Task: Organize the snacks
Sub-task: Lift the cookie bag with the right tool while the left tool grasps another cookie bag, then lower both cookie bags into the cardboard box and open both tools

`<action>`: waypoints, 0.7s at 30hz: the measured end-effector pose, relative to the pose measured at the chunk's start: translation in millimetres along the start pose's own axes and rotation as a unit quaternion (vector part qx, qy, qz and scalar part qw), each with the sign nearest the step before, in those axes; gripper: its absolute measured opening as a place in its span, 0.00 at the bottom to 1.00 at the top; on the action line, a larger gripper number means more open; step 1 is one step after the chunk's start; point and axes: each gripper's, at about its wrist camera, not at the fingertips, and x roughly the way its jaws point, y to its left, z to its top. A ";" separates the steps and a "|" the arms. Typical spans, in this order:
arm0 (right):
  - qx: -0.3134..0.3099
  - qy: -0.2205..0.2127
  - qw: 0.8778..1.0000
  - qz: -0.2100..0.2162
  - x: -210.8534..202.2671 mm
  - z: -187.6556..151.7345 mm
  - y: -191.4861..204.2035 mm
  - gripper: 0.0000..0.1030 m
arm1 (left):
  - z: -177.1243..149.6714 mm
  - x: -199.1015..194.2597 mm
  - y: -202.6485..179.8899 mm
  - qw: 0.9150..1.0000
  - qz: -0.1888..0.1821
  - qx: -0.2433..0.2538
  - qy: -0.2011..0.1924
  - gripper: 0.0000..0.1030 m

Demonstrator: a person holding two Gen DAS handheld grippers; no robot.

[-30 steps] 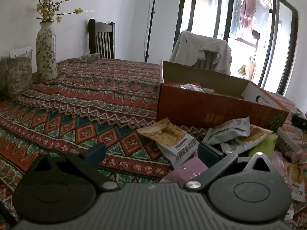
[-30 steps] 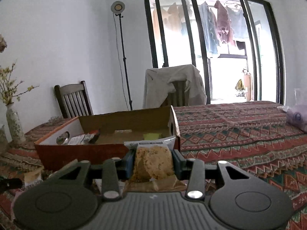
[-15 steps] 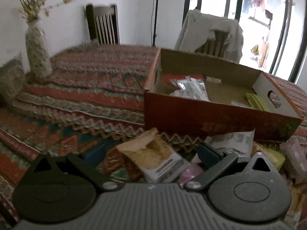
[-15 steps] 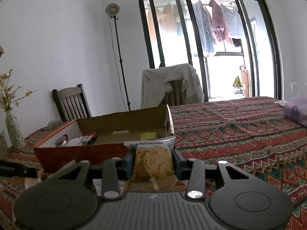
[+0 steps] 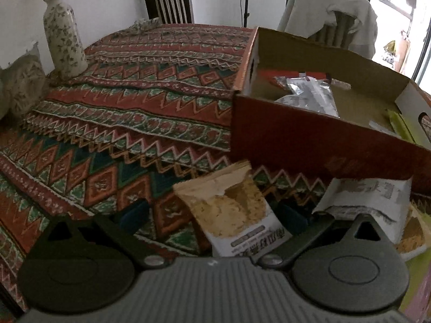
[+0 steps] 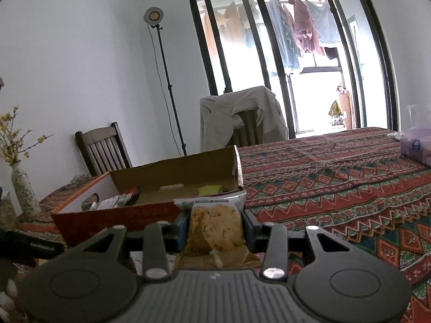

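Pinching 1 cracker packet (image 6: 214, 228) between both pads, my right gripper (image 6: 215, 228) held it above the table's patterned cloth (image 6: 336, 188), just in front of the cardboard box (image 6: 150, 215) and nearer the camera than its red front wall. My left gripper (image 5: 212, 215) stood spread wide over the loose snacks beside that box (image 5: 309, 145); a torn tan-and-white packet (image 5: 231, 210) lay between my 2 blue fingers (image 5: 133, 215), touching neither that I could tell. A white wrapper (image 5: 369, 199) lay just right of them, against the box's front wall.
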 end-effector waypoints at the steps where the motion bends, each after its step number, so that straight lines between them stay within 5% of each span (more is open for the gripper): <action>1: 0.001 -0.001 1.000 0.001 -0.2 0.2 -0.5 0.39 | 0.5 -0.1 0.9 1.000 -0.003 0.004 0.004 1.00; 12: -0.001 0.001 1.000 0.001 -0.2 0.0 2.0 0.39 | -6.2 -0.5 3.4 0.999 -0.023 0.026 -0.011 0.98; 17: -0.002 0.003 1.000 0.001 -0.7 -0.3 2.2 0.39 | -14.1 -13.5 4.0 0.997 -0.050 0.036 -0.049 0.47; 21: -0.002 0.004 1.000 0.001 -0.4 -0.2 2.9 0.39 | -22.8 -22.2 8.5 0.994 -0.071 0.037 -0.072 0.42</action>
